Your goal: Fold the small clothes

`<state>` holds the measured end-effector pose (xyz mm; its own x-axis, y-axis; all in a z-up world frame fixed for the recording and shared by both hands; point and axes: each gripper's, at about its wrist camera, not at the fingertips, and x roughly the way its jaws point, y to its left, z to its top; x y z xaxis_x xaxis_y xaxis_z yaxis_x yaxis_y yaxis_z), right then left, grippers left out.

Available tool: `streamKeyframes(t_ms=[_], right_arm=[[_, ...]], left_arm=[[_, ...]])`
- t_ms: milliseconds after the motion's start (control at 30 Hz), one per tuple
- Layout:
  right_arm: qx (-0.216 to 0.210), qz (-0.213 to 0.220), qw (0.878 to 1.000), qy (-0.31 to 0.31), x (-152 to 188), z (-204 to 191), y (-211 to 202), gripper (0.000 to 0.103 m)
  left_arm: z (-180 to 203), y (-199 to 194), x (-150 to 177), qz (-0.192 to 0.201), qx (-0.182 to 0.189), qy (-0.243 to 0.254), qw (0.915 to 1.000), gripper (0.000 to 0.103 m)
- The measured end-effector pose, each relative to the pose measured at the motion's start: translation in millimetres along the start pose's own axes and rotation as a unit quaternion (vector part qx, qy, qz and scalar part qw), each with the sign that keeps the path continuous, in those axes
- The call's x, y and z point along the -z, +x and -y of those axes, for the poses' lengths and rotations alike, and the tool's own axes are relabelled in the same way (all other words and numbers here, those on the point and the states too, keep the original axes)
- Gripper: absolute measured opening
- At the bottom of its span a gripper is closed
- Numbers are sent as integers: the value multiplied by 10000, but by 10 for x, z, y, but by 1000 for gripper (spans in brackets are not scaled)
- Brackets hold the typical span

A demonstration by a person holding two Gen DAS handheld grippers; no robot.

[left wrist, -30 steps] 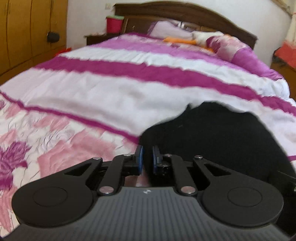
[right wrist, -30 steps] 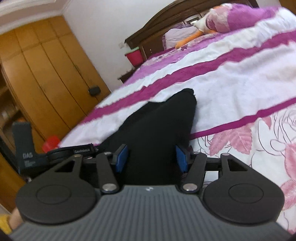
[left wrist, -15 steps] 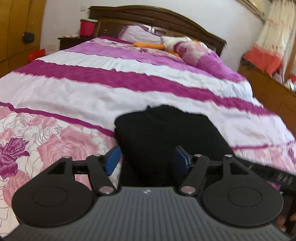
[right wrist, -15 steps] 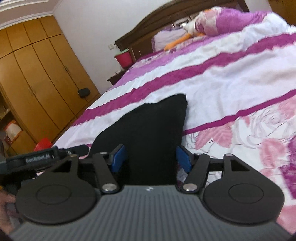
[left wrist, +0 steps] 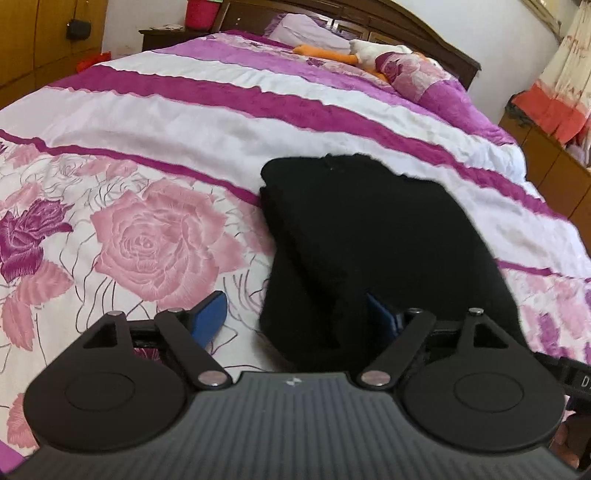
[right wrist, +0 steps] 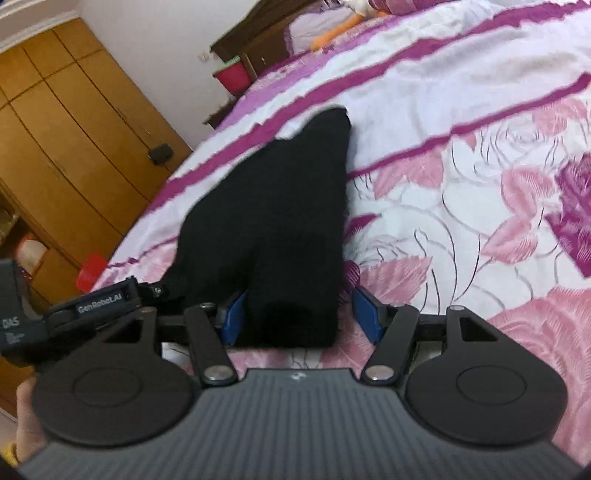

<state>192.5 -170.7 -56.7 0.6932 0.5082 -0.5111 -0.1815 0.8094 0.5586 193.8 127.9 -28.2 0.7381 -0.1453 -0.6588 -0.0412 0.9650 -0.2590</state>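
Observation:
A black garment (left wrist: 369,236) lies folded in layers on the bed; it also shows in the right wrist view (right wrist: 280,206). My left gripper (left wrist: 295,317) is open, its blue pads wide apart, at the garment's near left corner, the right pad over the cloth. My right gripper (right wrist: 301,314) is open, its blue pads either side of the garment's near end without pinching it. The other gripper's body (right wrist: 92,299) shows at the left of the right wrist view.
The bed has a pink, purple and white floral cover (left wrist: 155,236). Pillows and a soft toy (left wrist: 369,55) lie near the dark wooden headboard (left wrist: 406,22). A wooden wardrobe (right wrist: 66,140) stands left of the bed. A red bin (right wrist: 231,75) sits on a nightstand.
My left gripper opened and let go of the black garment, which now lies flat and folded. Both grippers have drawn back slightly; the right stayed open.

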Motion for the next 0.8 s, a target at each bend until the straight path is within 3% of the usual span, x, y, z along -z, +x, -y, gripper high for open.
streamKeyframes(t_ms=[133, 200, 233, 367, 500, 800], right_arm=[[-146, 414, 9990, 83, -127, 0, -171, 66], [-169, 575, 9981, 130, -200, 26, -198, 76], [-132, 600, 9980, 158, -233, 30, -184, 76], [3, 398, 9984, 390, -335, 126, -13, 76], [-222, 112, 9983, 534, -340, 235, 243, 76], [-536, 103, 9983, 223, -306, 230, 482, 77]], left_arm=[[9, -82, -71, 61, 228, -26, 9997, 84], [18, -75, -102, 92, 303, -49, 9995, 84], [22, -60, -113, 110, 302, -46, 9995, 84], [40, 81, -146, 76, 209, 35, 9997, 85], [-12, 295, -134, -137, 287, -97, 9994, 89], [-48, 487, -103, -8, 461, -120, 9989, 93]])
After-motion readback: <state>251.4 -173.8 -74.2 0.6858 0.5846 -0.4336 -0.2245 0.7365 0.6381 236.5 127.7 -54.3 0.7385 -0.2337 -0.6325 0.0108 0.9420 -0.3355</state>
